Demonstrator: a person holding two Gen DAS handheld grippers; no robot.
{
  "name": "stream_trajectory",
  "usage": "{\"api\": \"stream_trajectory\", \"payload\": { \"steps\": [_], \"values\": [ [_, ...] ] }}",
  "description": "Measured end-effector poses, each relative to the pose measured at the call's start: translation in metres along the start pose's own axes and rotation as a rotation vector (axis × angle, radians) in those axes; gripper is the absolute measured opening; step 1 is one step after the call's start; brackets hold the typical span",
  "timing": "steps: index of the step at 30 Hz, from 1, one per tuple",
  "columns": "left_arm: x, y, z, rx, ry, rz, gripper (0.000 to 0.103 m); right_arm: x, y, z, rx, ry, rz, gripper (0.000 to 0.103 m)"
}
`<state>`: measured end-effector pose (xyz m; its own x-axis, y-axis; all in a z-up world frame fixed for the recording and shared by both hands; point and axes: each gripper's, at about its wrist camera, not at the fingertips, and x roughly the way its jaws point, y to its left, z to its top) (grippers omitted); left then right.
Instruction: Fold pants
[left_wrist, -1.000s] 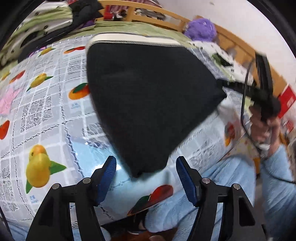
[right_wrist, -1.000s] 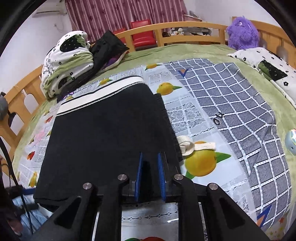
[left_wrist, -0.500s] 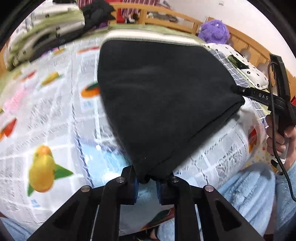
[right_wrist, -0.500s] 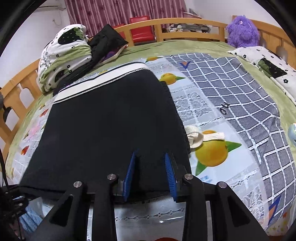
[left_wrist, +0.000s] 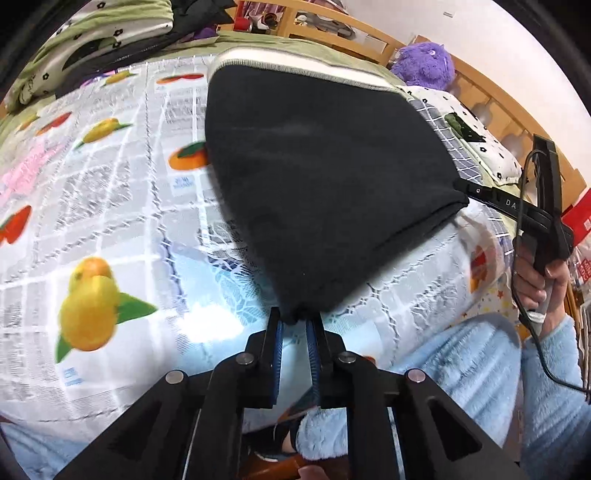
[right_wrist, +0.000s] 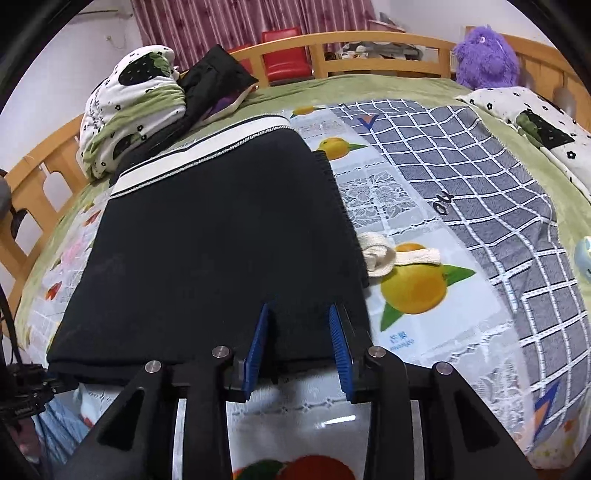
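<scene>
The black pants (left_wrist: 325, 177) lie folded flat on a fruit-print cloth on the bed, their white waistband (right_wrist: 207, 151) at the far end. My left gripper (left_wrist: 295, 323) is shut on the near left corner of the pants. My right gripper (right_wrist: 299, 321) is open, its blue pads either side of the near right edge of the pants (right_wrist: 221, 258). The right gripper also shows in the left wrist view (left_wrist: 517, 206), at the pants' right corner.
A white drawstring (right_wrist: 399, 256) lies right of the pants. A grey checked blanket (right_wrist: 480, 192) covers the right side. Pillows and dark clothes (right_wrist: 147, 99) pile up at the far left. A purple plush (right_wrist: 487, 55) sits by the wooden bed rail.
My left gripper closed on the pants' near left corner. My right gripper, shut on the near right edge a second ago, has opened.
</scene>
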<state>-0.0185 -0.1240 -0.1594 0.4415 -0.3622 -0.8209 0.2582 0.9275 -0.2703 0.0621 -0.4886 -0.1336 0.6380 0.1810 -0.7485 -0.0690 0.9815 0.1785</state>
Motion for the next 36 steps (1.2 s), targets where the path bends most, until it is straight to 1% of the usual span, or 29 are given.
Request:
{"api": "stream_trajectory", "payload": {
  "steps": [1, 3, 4, 7, 8, 9, 10, 11, 12, 14, 15, 16, 18, 20, 22, 23, 24, 27, 28, 29, 30, 31, 32, 33, 35, 36],
  "values": [
    [-0.008, 0.000, 0.000, 0.004, -0.006, -0.013, 0.016, -0.005, -0.003, 0.002, 0.003, -0.007, -0.002, 0.033],
    [-0.017, 0.000, 0.002, 0.000, -0.026, -0.005, 0.034, -0.015, -0.009, 0.007, 0.013, -0.040, -0.004, 0.033],
    [-0.025, 0.004, 0.003, -0.007, -0.043, 0.000, 0.036, -0.020, -0.013, 0.012, 0.019, -0.059, 0.000, 0.034],
    [-0.038, 0.019, 0.011, -0.051, -0.072, -0.017, 0.038, -0.023, -0.025, 0.028, 0.043, -0.085, -0.008, 0.038],
    [-0.039, 0.024, 0.014, -0.068, -0.073, -0.012, 0.045, -0.021, -0.028, 0.034, 0.048, -0.084, -0.008, 0.039],
    [-0.038, 0.029, 0.022, -0.089, -0.076, -0.006, 0.050, -0.018, -0.031, 0.040, 0.053, -0.078, -0.008, 0.039],
    [-0.035, 0.032, 0.030, -0.108, -0.080, -0.007, 0.051, -0.013, -0.032, 0.047, 0.056, -0.071, 0.000, 0.041],
    [-0.031, 0.035, 0.038, -0.124, -0.083, -0.016, 0.051, -0.008, -0.032, 0.053, 0.055, -0.067, 0.010, 0.047],
    [-0.026, 0.040, 0.048, -0.146, -0.085, -0.035, 0.054, -0.002, -0.032, 0.059, 0.055, -0.060, 0.020, 0.049],
    [-0.009, 0.039, 0.062, -0.186, -0.078, -0.063, 0.061, 0.018, -0.030, 0.072, 0.048, -0.034, 0.030, 0.050],
    [0.000, 0.042, 0.070, -0.206, -0.071, -0.077, 0.062, 0.025, -0.030, 0.076, 0.047, -0.022, 0.033, 0.050],
    [0.011, 0.044, 0.078, -0.224, -0.061, -0.095, 0.062, 0.036, -0.028, 0.080, 0.043, 0.000, 0.036, 0.050],
    [0.029, 0.052, 0.087, -0.255, -0.041, -0.104, 0.062, 0.054, -0.027, 0.085, 0.037, 0.033, 0.050, 0.052],
    [0.051, 0.063, 0.097, -0.292, -0.023, -0.121, 0.062, 0.066, -0.027, 0.088, 0.045, 0.036, 0.071, 0.061],
    [0.066, 0.070, 0.104, -0.309, -0.025, -0.164, 0.062, 0.075, -0.030, 0.092, 0.052, 0.047, 0.084, 0.061],
    [0.070, 0.072, 0.109, -0.310, -0.041, -0.186, 0.062, 0.080, -0.031, 0.095, 0.058, 0.060, 0.103, 0.061],
    [0.075, 0.073, 0.114, -0.301, -0.050, -0.193, 0.062, 0.086, -0.033, 0.096, 0.065, 0.074, 0.120, 0.061],
    [0.088, 0.069, 0.130, -0.267, -0.047, -0.181, 0.061, 0.106, -0.035, 0.100, 0.096, 0.133, 0.192, 0.061],
    [0.091, 0.068, 0.135, -0.261, -0.044, -0.177, 0.060, 0.114, -0.034, 0.101, 0.101, 0.158, 0.216, 0.063],
    [0.095, 0.067, 0.140, -0.263, -0.039, -0.179, 0.052, 0.117, -0.034, 0.102, 0.106, 0.170, 0.230, 0.063],
    [0.100, 0.067, 0.144, -0.277, -0.027, -0.197, 0.043, 0.118, -0.034, 0.103, 0.105, 0.175, 0.231, 0.061],
    [0.101, 0.068, 0.147, -0.287, -0.021, -0.204, 0.039, 0.116, -0.033, 0.103, 0.091, 0.175, 0.232, 0.054],
    [0.100, 0.067, 0.150, -0.284, -0.027, -0.218, 0.028, 0.114, -0.031, 0.104, 0.087, 0.174, 0.238, 0.051],
    [0.096, 0.067, 0.153, -0.263, -0.040, -0.228, 0.024, 0.110, -0.029, 0.105, 0.094, 0.168, 0.225, 0.049],
    [0.087, 0.067, 0.163, -0.203, -0.046, -0.249, 0.021, 0.099, -0.026, 0.107, 0.116, 0.149, 0.214, 0.025],
    [0.081, 0.072, 0.169, -0.204, -0.040, -0.277, 0.020, 0.090, -0.026, 0.110, 0.152, 0.133, 0.230, 0.023]
  ]
}}
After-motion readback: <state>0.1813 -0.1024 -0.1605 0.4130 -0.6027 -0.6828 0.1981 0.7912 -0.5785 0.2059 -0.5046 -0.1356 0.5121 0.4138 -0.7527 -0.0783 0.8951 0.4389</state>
